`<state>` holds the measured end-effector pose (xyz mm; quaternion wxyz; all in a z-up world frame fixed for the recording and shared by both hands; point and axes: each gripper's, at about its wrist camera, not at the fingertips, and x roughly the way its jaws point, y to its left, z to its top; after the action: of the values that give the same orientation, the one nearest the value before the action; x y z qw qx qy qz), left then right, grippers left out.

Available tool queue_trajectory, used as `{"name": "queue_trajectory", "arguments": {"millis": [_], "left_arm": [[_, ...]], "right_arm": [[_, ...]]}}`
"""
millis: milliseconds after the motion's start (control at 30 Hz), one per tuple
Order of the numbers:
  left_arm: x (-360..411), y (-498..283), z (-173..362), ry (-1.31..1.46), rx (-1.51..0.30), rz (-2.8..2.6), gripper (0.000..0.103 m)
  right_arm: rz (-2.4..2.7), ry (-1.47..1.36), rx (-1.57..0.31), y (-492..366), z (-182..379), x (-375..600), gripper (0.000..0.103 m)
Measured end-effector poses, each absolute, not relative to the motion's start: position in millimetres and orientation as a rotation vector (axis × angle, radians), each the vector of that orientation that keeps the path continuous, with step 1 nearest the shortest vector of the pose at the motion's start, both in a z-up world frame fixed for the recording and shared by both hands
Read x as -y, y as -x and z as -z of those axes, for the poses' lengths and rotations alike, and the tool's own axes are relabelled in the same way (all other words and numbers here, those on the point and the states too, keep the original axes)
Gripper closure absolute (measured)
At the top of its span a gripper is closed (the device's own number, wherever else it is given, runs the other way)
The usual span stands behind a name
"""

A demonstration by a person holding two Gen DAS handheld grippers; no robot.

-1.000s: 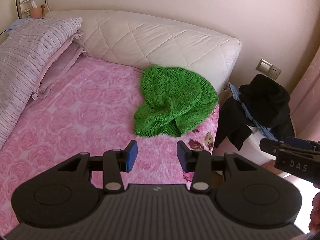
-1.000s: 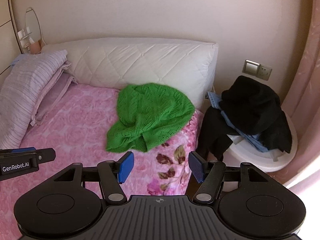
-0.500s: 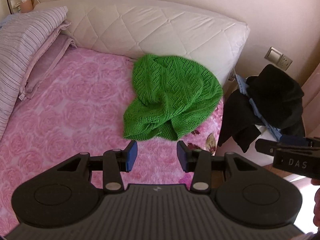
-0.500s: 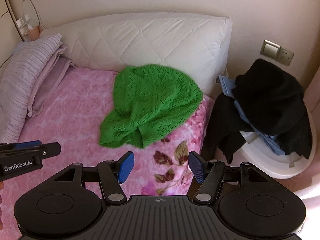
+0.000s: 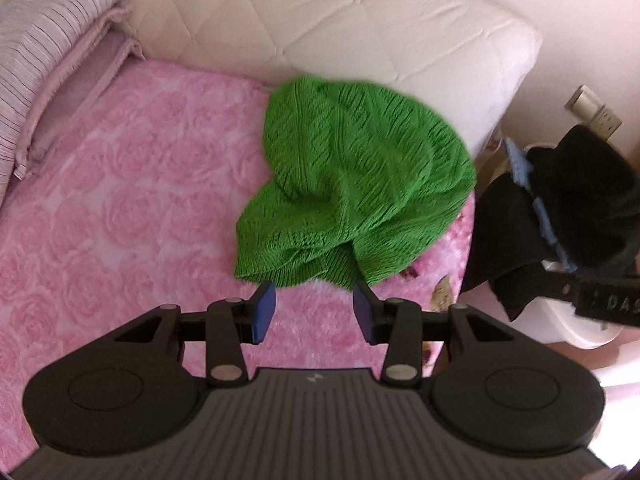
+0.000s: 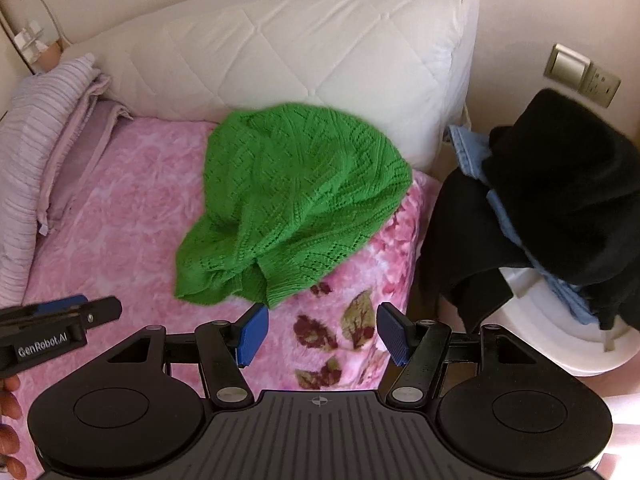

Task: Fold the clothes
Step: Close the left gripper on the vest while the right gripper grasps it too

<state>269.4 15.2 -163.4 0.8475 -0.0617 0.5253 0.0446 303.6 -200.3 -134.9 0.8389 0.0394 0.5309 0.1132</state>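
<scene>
One crumpled green open-knit sweater (image 5: 352, 192) on the pink rose-patterned bedspread (image 5: 120, 200): soft, floppy, snaggy, so pinch its near hem. Left gripper (image 5: 315, 312) and right gripper (image 6: 320, 334) both gape, holding nothing.

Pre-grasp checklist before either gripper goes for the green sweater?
1. Left gripper open, empty: ok.
2. Right gripper open, empty: ok.
3. Crumpled green knitted sweater in view on the pink rose-patterned blanket, nothing on top: ok.
4. Near hem just ahead of the left fingertips: ok.
5. Sleeves and collar identifiable for folding: cannot tell, bunched.
6. Black garment pile clear of the sweater: ok.
</scene>
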Motion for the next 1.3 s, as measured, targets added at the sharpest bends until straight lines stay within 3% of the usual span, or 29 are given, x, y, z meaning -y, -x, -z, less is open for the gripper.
{"name": "queue_trajectory", "arguments": {"millis": [733, 967, 1100, 1133, 1300], "left_arm": [[-22, -381, 315, -0.173, -1.166, 0.178, 0.063], [-35, -389, 334, -0.218, -1.142, 0.205, 0.053], [-42, -403, 346, -0.170, -1.154, 0.211, 0.053], [-45, -406, 348, -0.145, -1.157, 0.213, 0.054], [-64, -417, 351, 0.040, -1.169, 0.225, 0.083]], "right_arm": [[-0.102, -0.396, -1.278, -439, 267, 208, 0.039], [-0.117, -0.584, -1.256, -455, 296, 204, 0.039], [-0.106, -0.710, -1.241, -466, 314, 197, 0.039], [-0.092, -0.731, -1.239, -469, 318, 196, 0.039], [-0.053, -0.767, -1.230, -484, 336, 186, 0.040]]}}
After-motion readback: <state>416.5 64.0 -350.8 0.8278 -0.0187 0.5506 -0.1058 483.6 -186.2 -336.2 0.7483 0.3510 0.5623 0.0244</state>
